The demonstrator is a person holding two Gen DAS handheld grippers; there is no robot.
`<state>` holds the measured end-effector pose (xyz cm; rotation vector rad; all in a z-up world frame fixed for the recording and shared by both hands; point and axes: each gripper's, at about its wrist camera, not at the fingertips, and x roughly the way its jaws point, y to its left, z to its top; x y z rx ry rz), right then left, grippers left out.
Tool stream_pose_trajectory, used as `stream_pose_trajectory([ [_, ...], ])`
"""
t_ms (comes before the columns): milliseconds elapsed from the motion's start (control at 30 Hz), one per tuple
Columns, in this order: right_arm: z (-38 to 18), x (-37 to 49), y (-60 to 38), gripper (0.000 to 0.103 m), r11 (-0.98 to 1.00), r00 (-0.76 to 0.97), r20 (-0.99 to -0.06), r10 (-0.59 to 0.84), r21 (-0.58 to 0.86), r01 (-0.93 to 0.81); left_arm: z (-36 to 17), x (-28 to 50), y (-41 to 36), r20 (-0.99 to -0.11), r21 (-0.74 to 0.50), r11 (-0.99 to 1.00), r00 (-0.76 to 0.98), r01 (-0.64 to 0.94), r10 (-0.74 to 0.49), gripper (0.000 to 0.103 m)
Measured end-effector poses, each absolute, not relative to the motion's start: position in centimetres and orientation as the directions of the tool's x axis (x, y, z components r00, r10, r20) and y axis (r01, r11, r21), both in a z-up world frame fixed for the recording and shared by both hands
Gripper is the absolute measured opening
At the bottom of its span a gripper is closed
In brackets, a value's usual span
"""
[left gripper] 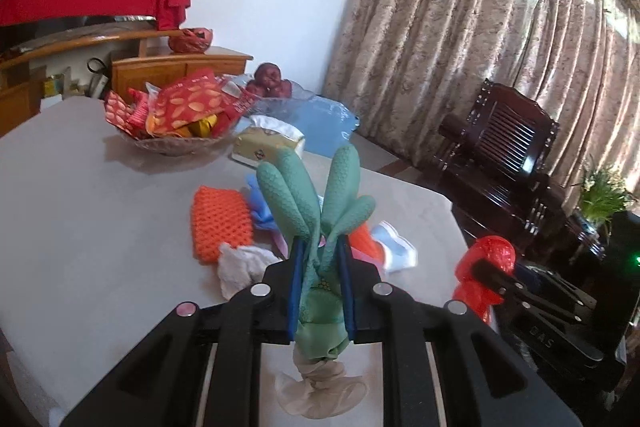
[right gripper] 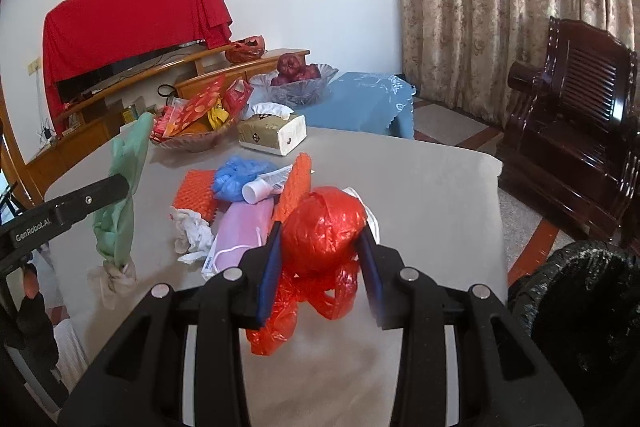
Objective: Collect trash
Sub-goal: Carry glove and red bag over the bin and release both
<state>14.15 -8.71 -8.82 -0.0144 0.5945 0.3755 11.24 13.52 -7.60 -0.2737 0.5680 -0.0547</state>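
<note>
My left gripper [left gripper: 322, 251] is shut on a green rubber glove [left gripper: 316, 195], held above the grey table [left gripper: 100, 195]; the glove also shows in the right wrist view [right gripper: 120, 195]. My right gripper [right gripper: 320, 247] is shut on a red plastic bag [right gripper: 320, 227], seen too in the left wrist view [left gripper: 486, 267]. A trash pile lies on the table: orange foam net [right gripper: 196, 193], blue plastic bag [right gripper: 240, 173], white tube [right gripper: 266, 183], pink mask [right gripper: 240, 227], crumpled white tissue [right gripper: 192, 233].
A bowl of red snack packets [right gripper: 192, 123], a tissue box [right gripper: 272, 133] and a glass bowl of apples [right gripper: 296, 75] stand at the table's far side. A black-lined bin [right gripper: 580, 291] sits at the lower right. A dark wooden chair [right gripper: 572, 131] stands right.
</note>
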Motion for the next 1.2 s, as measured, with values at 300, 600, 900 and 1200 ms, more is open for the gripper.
stream_pose_trajectory([
  [300,-7.4,11.5,-12.6,0.035,0.952,0.795,-0.530,0.294,0.092,-0.291,-6.7,9.1,8.6,-0.501,-0.270,0.960,0.842,0.066,-0.199,0.017],
  [600,-5.9,9.2,-17.7,0.035,0.976,0.838,-0.502,0.216,0.078,-0.204,-6.0,9.8,2.9,-0.486,-0.254,0.949,0.823,0.189,-0.294,0.017],
  [900,-4.9,7.1,-24.8,0.035,0.996,0.874,-0.478,0.085,0.064,-0.062,-5.4,11.3,-4.3,-0.464,-0.254,0.908,0.782,0.332,-0.416,0.017],
  [1200,-6.4,5.1,-33.0,0.035,0.992,0.861,-0.500,-0.095,0.024,0.124,-5.3,12.3,-13.5,-0.455,-0.265,0.834,0.700,0.484,-0.551,0.017],
])
